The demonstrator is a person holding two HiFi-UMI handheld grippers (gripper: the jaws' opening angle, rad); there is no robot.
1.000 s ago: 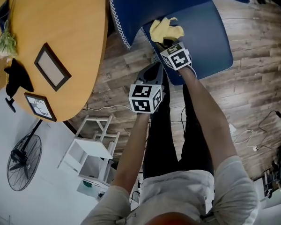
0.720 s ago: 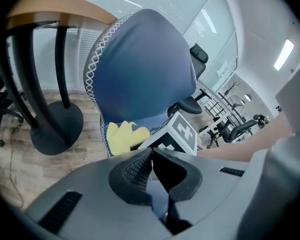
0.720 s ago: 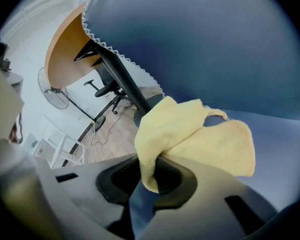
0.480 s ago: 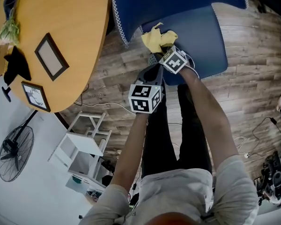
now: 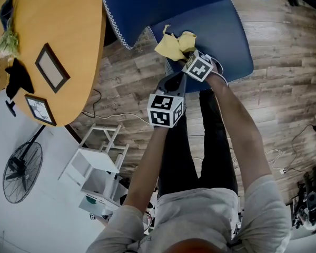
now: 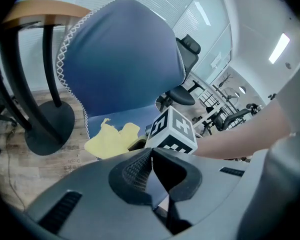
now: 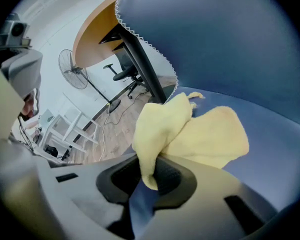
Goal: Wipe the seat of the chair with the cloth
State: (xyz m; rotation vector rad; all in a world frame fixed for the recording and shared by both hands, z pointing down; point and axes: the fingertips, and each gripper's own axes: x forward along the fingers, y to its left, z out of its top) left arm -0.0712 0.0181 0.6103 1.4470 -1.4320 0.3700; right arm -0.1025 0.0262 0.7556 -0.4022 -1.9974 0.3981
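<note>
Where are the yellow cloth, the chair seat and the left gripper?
yellow cloth [image 7: 210,134], right gripper view, its spread middle.
chair seat [image 5: 224,36], head view, bare blue cushion.
left gripper [image 6: 151,156], left gripper view, where its shut jaws meet.

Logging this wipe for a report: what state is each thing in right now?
Cloth: yellow, crumpled, one fold pinched, the rest lying on the seat.
Right claw: shut on the cloth.
Left claw: shut, nothing in it, held short of the chair.
Seat: blue, bare apart from the cloth near its edge.
</note>
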